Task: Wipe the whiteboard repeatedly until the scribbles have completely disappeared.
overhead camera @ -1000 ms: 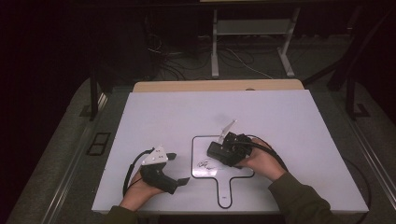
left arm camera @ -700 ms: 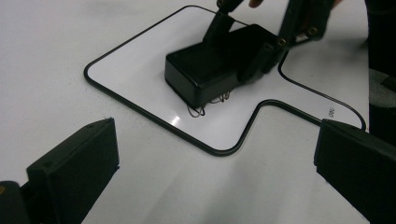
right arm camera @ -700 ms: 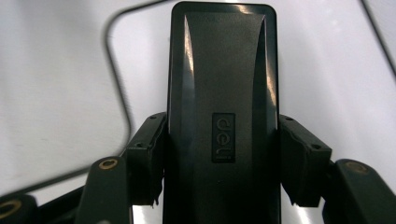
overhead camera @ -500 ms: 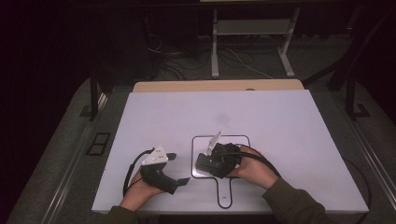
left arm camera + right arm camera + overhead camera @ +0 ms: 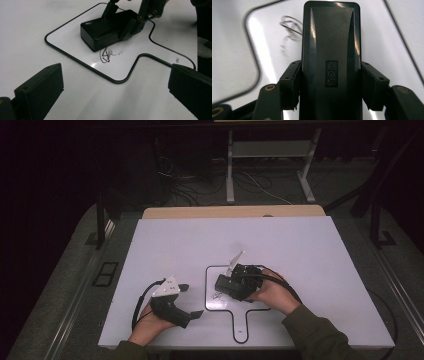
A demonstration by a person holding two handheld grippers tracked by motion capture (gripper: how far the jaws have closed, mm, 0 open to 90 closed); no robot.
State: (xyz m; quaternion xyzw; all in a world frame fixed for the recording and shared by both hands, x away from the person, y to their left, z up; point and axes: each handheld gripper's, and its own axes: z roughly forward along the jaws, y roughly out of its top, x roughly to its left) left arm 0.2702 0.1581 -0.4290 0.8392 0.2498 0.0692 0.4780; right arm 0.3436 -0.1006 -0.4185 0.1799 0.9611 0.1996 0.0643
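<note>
Being pressed flat onto the small whiteboard [image 5: 215,272] is a black eraser block [image 5: 105,31], clamped across its long sides by the right gripper [image 5: 329,85]. A half-smudged marker scribble [image 5: 106,55] is being left just beside the block's near end. The eraser is being judged light, rigid and glossy on top, so a mid-length side hold is looking safest against slipping. The left gripper [image 5: 112,92] is being held wide and empty over the counter [image 5: 300,245].
</note>
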